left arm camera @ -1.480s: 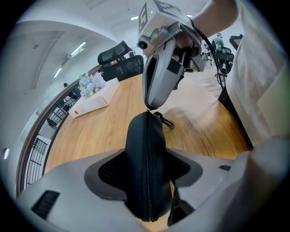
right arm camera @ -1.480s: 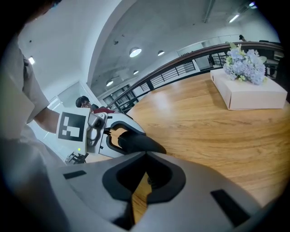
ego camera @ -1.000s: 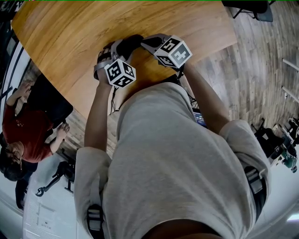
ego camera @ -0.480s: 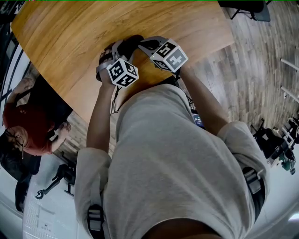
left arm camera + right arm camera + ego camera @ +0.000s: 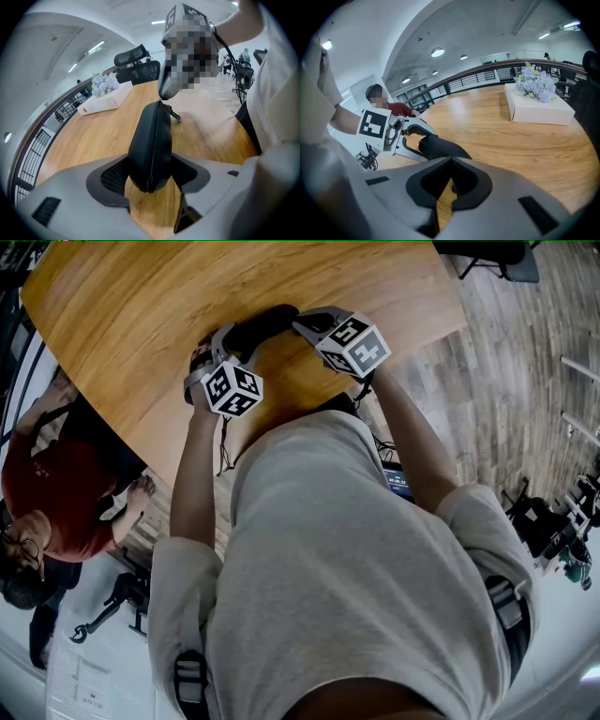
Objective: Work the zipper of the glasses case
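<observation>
The black glasses case stands on its edge on the wooden table, its zipper seam facing the left gripper view. My left gripper is shut on the case's near end, one pad on each flat side. My right gripper is shut, and its tips meet at the case's far end, where the seam stops; they appear to pinch the zipper pull. A small metal ring hangs beside that end. In the head view the case lies between the left gripper and the right gripper.
A white box with flowers sits farther back on the table. Office chairs stand beyond the table's far edge. A person in red sits off the table's left side. The table's near edge runs close to my body.
Both grippers and the case have shifted a little farther from the table's near edge. The left gripper's cube has moved left. The person in red has changed posture.
</observation>
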{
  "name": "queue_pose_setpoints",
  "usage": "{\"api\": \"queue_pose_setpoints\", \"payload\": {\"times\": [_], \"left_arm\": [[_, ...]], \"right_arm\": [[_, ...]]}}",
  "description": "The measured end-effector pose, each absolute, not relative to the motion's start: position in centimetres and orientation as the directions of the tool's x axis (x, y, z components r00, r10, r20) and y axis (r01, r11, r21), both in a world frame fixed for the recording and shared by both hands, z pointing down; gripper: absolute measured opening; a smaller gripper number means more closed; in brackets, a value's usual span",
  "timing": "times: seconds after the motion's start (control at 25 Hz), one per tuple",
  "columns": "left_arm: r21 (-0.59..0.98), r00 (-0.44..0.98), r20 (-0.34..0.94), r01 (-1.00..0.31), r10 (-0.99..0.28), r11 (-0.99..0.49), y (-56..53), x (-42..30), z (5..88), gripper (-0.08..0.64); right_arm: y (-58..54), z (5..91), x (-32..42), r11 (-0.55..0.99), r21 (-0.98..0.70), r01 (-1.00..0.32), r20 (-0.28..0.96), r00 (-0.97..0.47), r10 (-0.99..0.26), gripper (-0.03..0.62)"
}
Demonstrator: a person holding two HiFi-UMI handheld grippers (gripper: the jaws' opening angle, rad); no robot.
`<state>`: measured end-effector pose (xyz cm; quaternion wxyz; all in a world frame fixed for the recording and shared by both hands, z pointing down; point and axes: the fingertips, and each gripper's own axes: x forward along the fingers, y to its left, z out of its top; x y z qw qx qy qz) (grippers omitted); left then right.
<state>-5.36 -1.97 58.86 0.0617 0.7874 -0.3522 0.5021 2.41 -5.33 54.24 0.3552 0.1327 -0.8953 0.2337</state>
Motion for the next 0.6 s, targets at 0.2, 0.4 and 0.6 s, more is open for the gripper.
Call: {"api": "queue_pose_setpoints", "payload": {"times": [0.2,0.4,0.6], "left_arm": [[-0.270,0.262,0.815,-0.619,-0.517,-0.737,-2.3,-4.7,58.0,0.279],[-0.281,0.236,0.819,-0.631,-0.523,-0.723,-2.2,-4.8,58.0,0.278],[-0.283,0.225,0.817,-0.645,-0.531,-0.710,-2.3,-4.5,57.7,0.278]], "right_arm": [[-5.9,54.2,2.8,0.850,-0.310,-0.426,0.706,-0.702,-0.094,0.025],[-5.3,53.8,2.3,0.851,-0.310,-0.423,0.697,-0.710,-0.099,0.025],[-5.0,53.6,1.8,0.859,-0.295,-0.418,0.695,-0.711,-0.107,0.025]]}}
